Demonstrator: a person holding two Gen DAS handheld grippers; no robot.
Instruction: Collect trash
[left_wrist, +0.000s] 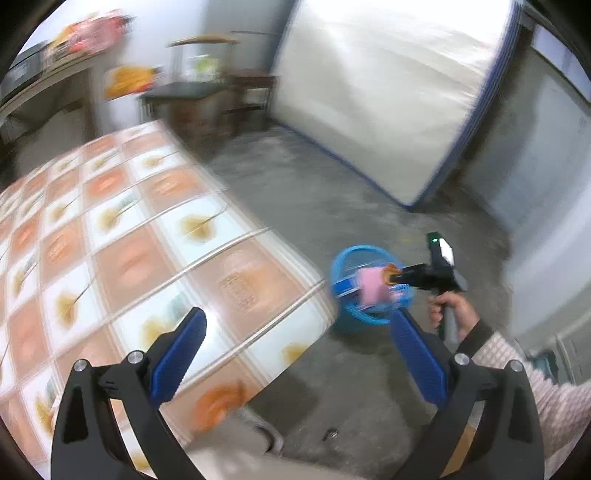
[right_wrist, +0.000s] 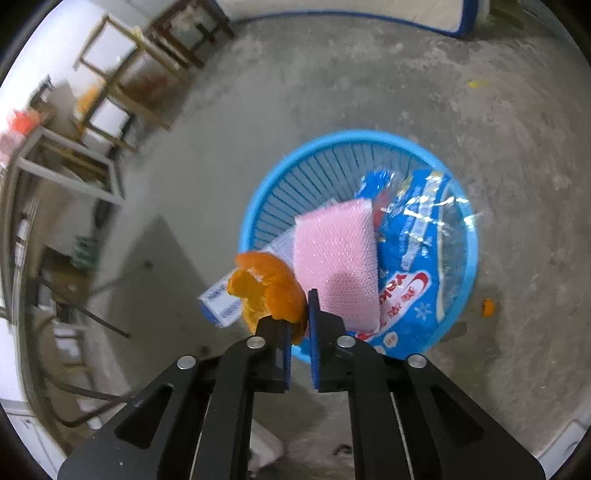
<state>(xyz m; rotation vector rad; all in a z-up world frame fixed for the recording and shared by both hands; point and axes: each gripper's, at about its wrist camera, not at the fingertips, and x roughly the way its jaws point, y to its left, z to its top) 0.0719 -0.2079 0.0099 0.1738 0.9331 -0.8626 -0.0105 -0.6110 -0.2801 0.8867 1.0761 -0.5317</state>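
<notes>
Orange peel (right_wrist: 269, 291) between right fingers (right_wrist: 299, 325), seemingly loosening (over basket (right_wrist: 321, 162)) | left fingers (left_wrist: 295, 354) spread, empty

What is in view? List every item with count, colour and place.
basket: one, blue, on the floor
pink wrap: one, in the basket
blue wrapper: one, in the basket
white box: one, over the basket rim
orange peel: one, between the right fingers
peel scrap: one, orange, on the floor beside the basket
table: one, orange and white tiles
mattress: one, white, against the wall
left gripper: open, empty
right gripper: nearly closed
hand: one, on the right gripper
</notes>
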